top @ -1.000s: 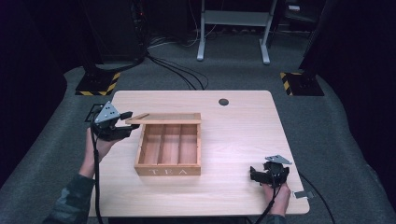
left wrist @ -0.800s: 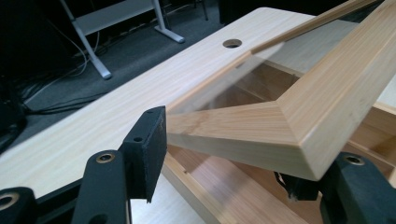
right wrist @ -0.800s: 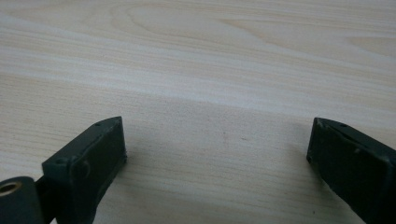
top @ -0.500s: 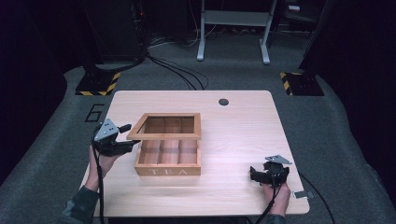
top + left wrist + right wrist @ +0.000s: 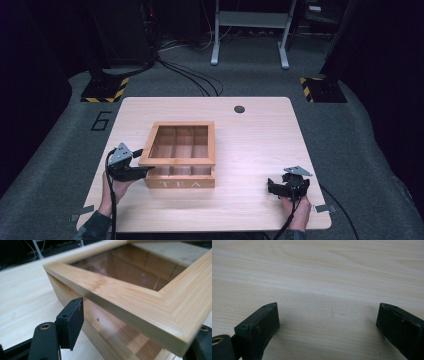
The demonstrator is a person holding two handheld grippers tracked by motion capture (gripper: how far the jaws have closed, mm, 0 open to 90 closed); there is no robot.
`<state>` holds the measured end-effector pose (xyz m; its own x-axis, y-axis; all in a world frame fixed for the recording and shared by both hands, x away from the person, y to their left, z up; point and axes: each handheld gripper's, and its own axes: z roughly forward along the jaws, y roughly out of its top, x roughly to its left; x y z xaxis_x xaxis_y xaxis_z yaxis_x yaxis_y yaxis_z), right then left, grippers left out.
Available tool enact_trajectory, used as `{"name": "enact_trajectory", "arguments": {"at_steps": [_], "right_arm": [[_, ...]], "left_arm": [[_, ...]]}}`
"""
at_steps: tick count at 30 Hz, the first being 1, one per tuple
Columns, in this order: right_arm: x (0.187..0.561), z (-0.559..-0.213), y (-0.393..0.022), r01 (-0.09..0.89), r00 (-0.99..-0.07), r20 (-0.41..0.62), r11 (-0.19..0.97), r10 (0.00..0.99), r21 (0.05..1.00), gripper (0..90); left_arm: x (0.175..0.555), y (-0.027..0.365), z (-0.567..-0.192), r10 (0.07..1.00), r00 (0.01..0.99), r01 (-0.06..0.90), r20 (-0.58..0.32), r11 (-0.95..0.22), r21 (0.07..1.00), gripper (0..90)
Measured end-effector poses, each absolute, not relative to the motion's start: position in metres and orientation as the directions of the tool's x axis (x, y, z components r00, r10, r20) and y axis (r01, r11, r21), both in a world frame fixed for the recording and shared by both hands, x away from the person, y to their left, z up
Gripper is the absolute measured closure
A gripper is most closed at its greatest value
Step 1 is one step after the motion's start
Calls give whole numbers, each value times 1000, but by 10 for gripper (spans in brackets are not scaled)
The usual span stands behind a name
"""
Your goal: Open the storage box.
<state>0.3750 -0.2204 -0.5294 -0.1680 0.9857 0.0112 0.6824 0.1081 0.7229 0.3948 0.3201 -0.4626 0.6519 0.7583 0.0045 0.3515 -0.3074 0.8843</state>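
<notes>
A wooden tea box [image 5: 181,183], marked TEA on its front and split into compartments, stands at the table's middle left. Its glass-paned lid [image 5: 177,161] lies almost flat over it, the front edge a little above the box. My left gripper [image 5: 144,162] is at the lid's front left corner. In the left gripper view that lid corner [image 5: 160,315] sits between the jaws; the left pad [image 5: 71,322] stands clear of the wood, and the jaws have just been opening. My right gripper [image 5: 274,186] rests open on the table at the near right, nothing between its pads [image 5: 262,325].
The light wooden table [image 5: 260,140] has a round dark cable hole [image 5: 239,109] near its far edge. Grey carpet surrounds it, with a desk frame [image 5: 250,30], black stands and floor cables behind. Cables trail from both grippers toward the near edge.
The lid has swung down from a raised tilt to almost flat on the box. My left gripper came down and nearer with it. The right gripper has stayed put.
</notes>
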Motion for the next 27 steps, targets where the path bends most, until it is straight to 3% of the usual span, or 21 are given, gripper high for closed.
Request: {"name": "enact_trajectory", "arguments": {"at_steps": [21,27], "right_arm": [[375,-529,-221,681,-167,12,106,986,725,43],[375,-529,-221,681,-167,12,106,986,725,43]], "left_arm": [[388,323,-479,776,629,434,-44,-304,848,269],[385,334,-475,780,622,457,-68,-292,840,196]]}}
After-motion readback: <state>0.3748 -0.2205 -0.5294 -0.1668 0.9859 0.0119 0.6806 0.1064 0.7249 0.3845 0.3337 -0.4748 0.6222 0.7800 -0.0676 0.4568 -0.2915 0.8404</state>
